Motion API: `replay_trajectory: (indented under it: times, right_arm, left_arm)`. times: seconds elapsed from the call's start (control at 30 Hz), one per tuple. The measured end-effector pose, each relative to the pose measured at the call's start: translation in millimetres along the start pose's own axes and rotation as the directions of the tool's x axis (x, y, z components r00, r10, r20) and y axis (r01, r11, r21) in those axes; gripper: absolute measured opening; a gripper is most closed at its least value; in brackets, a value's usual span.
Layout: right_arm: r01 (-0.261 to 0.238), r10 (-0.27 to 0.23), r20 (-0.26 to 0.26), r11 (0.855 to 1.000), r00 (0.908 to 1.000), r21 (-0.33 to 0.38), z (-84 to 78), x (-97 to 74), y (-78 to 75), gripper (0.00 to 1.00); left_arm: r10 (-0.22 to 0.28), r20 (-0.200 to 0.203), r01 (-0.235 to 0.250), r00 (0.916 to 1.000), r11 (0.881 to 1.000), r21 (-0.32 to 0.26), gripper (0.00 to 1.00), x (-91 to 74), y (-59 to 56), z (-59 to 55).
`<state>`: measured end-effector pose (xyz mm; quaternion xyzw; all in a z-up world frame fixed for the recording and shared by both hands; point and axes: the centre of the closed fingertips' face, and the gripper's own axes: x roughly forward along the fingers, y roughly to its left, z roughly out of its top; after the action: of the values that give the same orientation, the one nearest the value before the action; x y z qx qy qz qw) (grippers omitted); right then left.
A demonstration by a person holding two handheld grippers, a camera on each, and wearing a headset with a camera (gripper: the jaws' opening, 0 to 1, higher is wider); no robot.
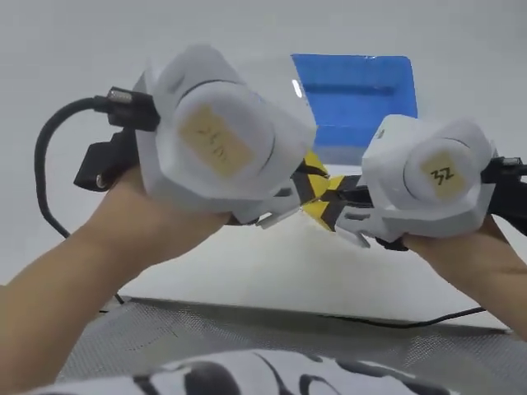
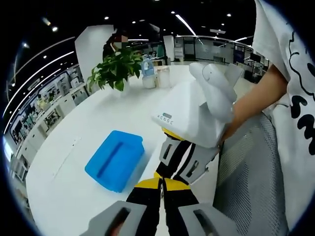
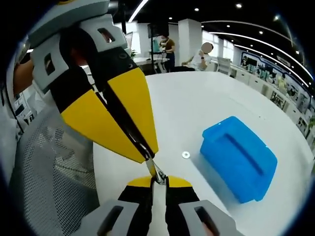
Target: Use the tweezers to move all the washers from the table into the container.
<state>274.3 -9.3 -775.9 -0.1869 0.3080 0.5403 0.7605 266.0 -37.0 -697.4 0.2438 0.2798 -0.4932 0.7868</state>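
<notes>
Above the white table [image 1: 272,263] my two grippers meet tip to tip. The left gripper [image 3: 149,156] comes in from the upper left of the right gripper view, its yellow jaws shut on thin metal tweezers [image 3: 152,166]. The tweezers' end lies between the fingertips of my right gripper [image 3: 158,183], whose jaws are closed to a narrow slit on it. One small washer [image 3: 186,155] lies on the table beside the blue container [image 3: 239,160]. The container [image 1: 358,95] sits beyond both grippers. In the left gripper view the container [image 2: 115,160] lies left of the left gripper [image 2: 161,187].
A grey mesh chair [image 1: 247,337] stands at the table's near edge, under my arms. A black cable [image 1: 49,156] trails from the left gripper. A potted plant [image 2: 115,69] and small containers stand at the table's far side. People stand in the room beyond.
</notes>
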Motion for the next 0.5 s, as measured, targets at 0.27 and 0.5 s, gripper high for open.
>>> replay_trajectory:
  times: [0.27, 0.5]
  right_arm:
    - [0.079, -0.076, 0.061, 0.996, 0.9952, -0.046, 34.5, -18.9, -23.2, 0.05]
    - [0.126, -0.121, 0.085, 0.990, 0.9890, -0.062, 52.9, -21.1, -41.0, 0.04]
  left_arm:
    - [0.072, 0.064, -0.076, 0.9954, 0.995, 0.064, 0.00, -15.2, 19.6, 30.5]
    - [0.127, 0.101, -0.133, 0.9868, 0.989, 0.058, 0.00, -19.8, 40.6, 42.4]
